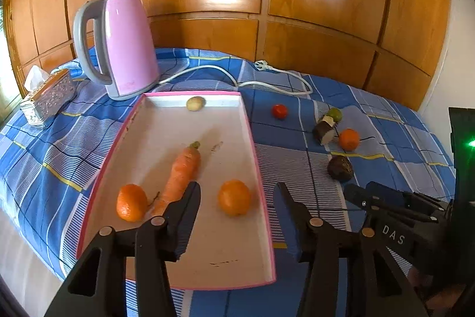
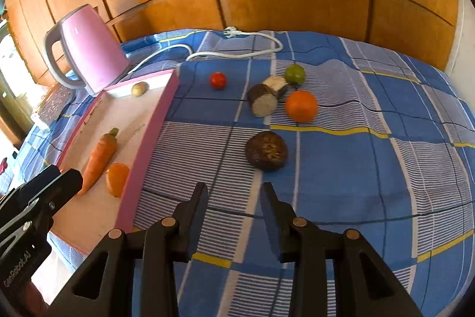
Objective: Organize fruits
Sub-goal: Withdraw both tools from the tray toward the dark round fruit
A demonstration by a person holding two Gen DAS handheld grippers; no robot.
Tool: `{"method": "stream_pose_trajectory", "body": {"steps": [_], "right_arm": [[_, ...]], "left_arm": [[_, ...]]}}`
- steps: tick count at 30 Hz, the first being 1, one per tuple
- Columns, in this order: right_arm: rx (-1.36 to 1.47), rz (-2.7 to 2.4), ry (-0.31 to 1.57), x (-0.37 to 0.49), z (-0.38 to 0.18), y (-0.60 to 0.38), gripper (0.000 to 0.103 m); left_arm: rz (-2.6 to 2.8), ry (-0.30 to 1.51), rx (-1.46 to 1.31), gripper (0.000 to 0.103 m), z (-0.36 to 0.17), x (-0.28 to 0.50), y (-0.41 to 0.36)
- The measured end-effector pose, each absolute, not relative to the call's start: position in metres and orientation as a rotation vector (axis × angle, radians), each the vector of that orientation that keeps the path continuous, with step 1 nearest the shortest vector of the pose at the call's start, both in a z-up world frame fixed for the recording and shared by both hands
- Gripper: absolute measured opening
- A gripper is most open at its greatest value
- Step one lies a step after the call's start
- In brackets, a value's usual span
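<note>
A white tray with a pink rim (image 1: 256, 156) holds a carrot (image 1: 182, 174), a small potato (image 1: 196, 103) and two oranges (image 1: 132, 202). The right-hand orange (image 1: 234, 197) lies on the tray floor between the fingers of my left gripper (image 1: 237, 192), which is open, with its pads clear of the fruit. My right gripper (image 2: 235, 189) is open over the blue checked cloth with nothing between its fingers. Just beyond it lies a dark round fruit (image 2: 266, 150). Farther off are an orange (image 2: 301, 106), a cut dark root (image 2: 262, 100), a lime (image 2: 294, 74) and a tomato (image 2: 218, 80).
A pink kettle (image 1: 124, 43) stands behind the tray, and its white cord (image 1: 267, 79) runs across the back of the cloth. A silver tissue box (image 1: 47, 100) sits at the far left. Wooden panels close off the back. The cloth's edge drops off at the front left.
</note>
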State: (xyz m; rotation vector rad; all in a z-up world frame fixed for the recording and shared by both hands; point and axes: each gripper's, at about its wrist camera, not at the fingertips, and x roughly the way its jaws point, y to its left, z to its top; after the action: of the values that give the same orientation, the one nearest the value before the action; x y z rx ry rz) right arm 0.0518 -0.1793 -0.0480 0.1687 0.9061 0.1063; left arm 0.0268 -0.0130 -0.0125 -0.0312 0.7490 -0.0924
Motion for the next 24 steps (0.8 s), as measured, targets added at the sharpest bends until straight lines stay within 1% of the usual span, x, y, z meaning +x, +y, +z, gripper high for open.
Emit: {"method": "stream_pose_trajectory", "body": {"steps": [20,24], "right_arm": [[0.226,-0.038,0.913,0.049,-0.055,-0.237,0.037],[0.241,-0.060,0.919,0.051,-0.058,-0.249,0.037]], "left_arm": [[-0.196,0.765,0.051,0.054,-0.021,0.041,-0.057],[-0.242,0.788,0.043,0.052,-0.029,0.047,-0.068]]}}
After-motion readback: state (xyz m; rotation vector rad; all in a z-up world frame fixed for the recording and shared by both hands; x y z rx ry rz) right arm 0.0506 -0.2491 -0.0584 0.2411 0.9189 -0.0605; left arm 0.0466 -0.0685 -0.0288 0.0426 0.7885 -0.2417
